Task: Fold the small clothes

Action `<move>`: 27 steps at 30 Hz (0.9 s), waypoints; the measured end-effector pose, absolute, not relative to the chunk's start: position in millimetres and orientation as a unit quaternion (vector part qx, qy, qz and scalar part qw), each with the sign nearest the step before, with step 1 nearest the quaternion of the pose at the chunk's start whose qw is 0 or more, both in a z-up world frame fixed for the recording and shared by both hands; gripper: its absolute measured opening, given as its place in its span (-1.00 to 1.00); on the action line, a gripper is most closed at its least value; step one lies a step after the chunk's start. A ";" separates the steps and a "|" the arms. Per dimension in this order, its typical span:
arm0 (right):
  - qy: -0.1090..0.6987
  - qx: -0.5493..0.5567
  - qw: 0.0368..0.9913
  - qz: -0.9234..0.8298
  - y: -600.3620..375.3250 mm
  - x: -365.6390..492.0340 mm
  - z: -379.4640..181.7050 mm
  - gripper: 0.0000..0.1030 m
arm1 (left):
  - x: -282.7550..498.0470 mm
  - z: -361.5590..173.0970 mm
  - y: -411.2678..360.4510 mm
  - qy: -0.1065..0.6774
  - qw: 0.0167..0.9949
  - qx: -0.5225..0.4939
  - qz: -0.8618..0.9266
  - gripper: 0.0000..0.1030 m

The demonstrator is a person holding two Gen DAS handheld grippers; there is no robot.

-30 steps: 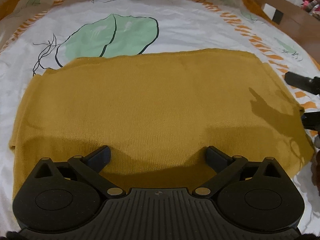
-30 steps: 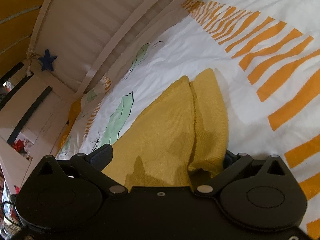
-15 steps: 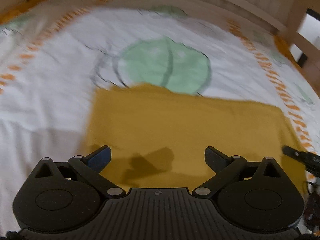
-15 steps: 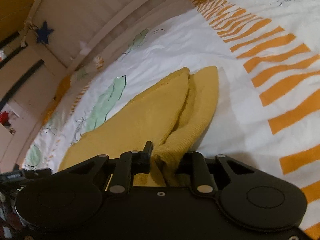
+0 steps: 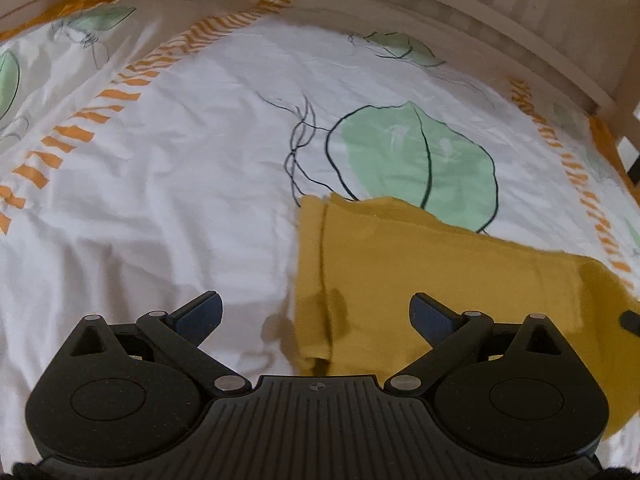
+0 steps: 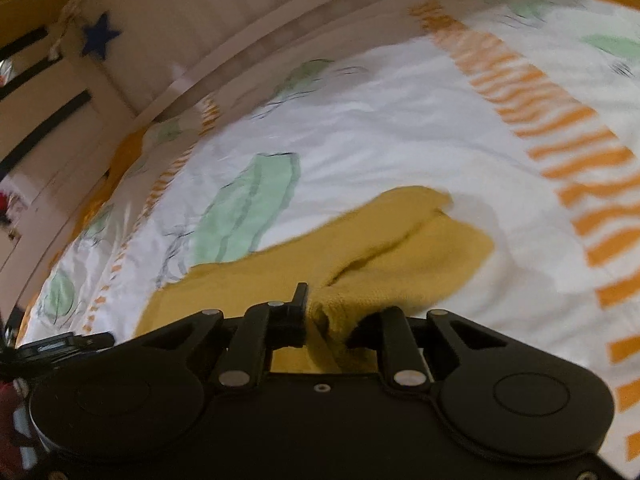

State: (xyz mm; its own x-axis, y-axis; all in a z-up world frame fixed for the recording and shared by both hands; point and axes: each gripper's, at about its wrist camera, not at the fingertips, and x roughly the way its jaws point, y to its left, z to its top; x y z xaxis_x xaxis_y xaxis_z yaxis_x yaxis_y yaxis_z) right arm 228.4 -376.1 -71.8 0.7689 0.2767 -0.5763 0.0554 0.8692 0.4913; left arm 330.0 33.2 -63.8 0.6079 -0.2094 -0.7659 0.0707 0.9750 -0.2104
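Note:
A mustard-yellow knit garment (image 5: 420, 276) lies flat on the patterned bedsheet (image 5: 160, 200). In the left wrist view my left gripper (image 5: 316, 312) is open and empty, just above the garment's left edge, which runs between its fingers. In the right wrist view my right gripper (image 6: 332, 316) is shut on a bunched fold of the garment (image 6: 384, 248) at its right end and lifts it a little off the sheet. The right gripper's tip shows at the far right of the left wrist view (image 5: 630, 320).
The bed has a wooden slatted headboard (image 5: 480, 4) at the back and a wooden rail (image 6: 180, 80) with a blue star (image 6: 100, 36). The sheet carries green leaf prints (image 5: 416, 160) and orange stripe bands (image 6: 560, 140).
My left gripper has swung left from the garment's middle to its left edge, still open. My right gripper has shut on the garment's right end and pulled it leftward and up.

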 end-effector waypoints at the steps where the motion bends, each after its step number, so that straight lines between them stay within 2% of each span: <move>1: 0.335 0.242 0.908 0.067 -367.4 232.2 -67.4 -0.51 | 332.2 -63.8 38.5 0.438 0.891 -0.094 -0.078 0.96; 6: 0.346 0.220 0.907 0.099 -318.4 252.5 -54.5 -0.53 | 340.5 -66.7 67.4 0.443 0.880 -0.159 -0.065 0.96; 14: 0.363 0.209 0.896 0.146 -235.6 281.5 -63.1 -0.58 | 346.3 -64.7 88.6 0.438 0.882 -0.167 -0.059 0.96; 27: 0.373 0.134 0.905 0.154 -157.8 292.1 -83.2 -0.58 | 355.7 -62.2 92.6 0.414 0.862 -0.232 -0.177 0.96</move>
State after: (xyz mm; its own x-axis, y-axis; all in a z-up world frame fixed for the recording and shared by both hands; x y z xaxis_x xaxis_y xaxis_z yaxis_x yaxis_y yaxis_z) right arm 292.1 -157.8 -83.2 0.6740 0.3795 -0.6337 -0.1792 0.9163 0.3581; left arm 355.7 92.6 -62.2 0.5945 -0.4967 -0.6324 0.1124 0.8300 -0.5463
